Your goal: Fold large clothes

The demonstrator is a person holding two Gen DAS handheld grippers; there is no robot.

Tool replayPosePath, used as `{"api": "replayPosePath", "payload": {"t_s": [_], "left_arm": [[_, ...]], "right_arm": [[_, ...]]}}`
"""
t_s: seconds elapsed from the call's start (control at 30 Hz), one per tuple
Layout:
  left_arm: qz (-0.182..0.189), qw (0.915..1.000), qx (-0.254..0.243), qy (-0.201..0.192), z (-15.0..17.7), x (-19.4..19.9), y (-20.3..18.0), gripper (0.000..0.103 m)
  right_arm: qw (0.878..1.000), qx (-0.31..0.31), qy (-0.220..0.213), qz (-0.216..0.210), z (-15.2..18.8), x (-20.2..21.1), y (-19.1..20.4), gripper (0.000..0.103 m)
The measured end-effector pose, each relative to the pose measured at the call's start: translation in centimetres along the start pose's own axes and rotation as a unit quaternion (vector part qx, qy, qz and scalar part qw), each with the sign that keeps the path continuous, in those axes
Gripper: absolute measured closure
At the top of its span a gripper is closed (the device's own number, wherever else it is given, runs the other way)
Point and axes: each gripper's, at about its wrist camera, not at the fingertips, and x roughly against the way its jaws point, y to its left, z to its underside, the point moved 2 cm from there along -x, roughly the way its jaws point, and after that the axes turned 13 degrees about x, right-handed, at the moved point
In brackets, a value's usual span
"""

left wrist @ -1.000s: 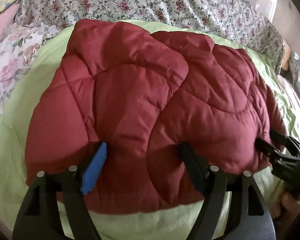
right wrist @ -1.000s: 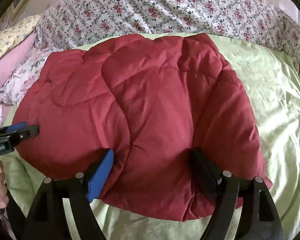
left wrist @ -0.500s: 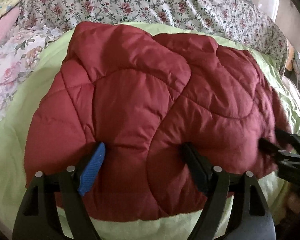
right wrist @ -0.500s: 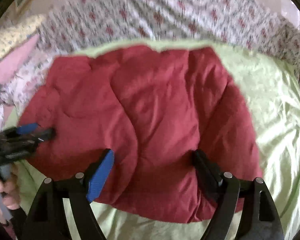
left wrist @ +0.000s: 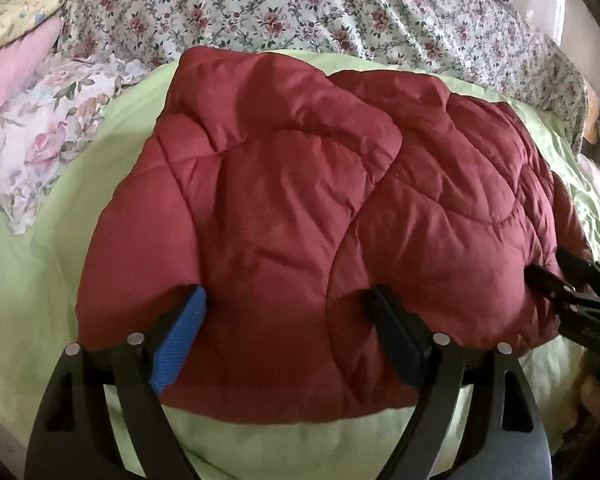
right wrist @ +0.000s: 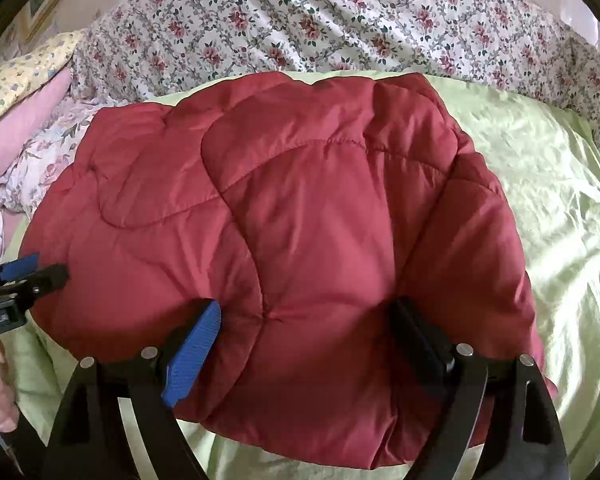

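Pale green bedding (left wrist: 32, 280) is spread below a floral-patterned quilt (left wrist: 300, 4), and on it a folded, padded dark-red quilted jacket (left wrist: 300, 200) is laid. Its near edge is straddled by the left gripper (left wrist: 284, 328), whose jaws are opening around the fabric. The right gripper (right wrist: 304, 340) is likewise spread wide over the jacket's near edge, not clenched.
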Motion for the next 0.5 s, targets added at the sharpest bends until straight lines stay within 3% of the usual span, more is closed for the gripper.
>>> {"api": "replayPosePath", "payload": {"t_s": [0.5], "left_arm": [[0.007, 0.9999, 0.010, -0.003, -0.34, -0.45, 0.16, 0.013]], "right_arm": [[1.000, -0.003, -0.003, 0.008, -0.18, 0.16, 0.06, 0.013]]}}
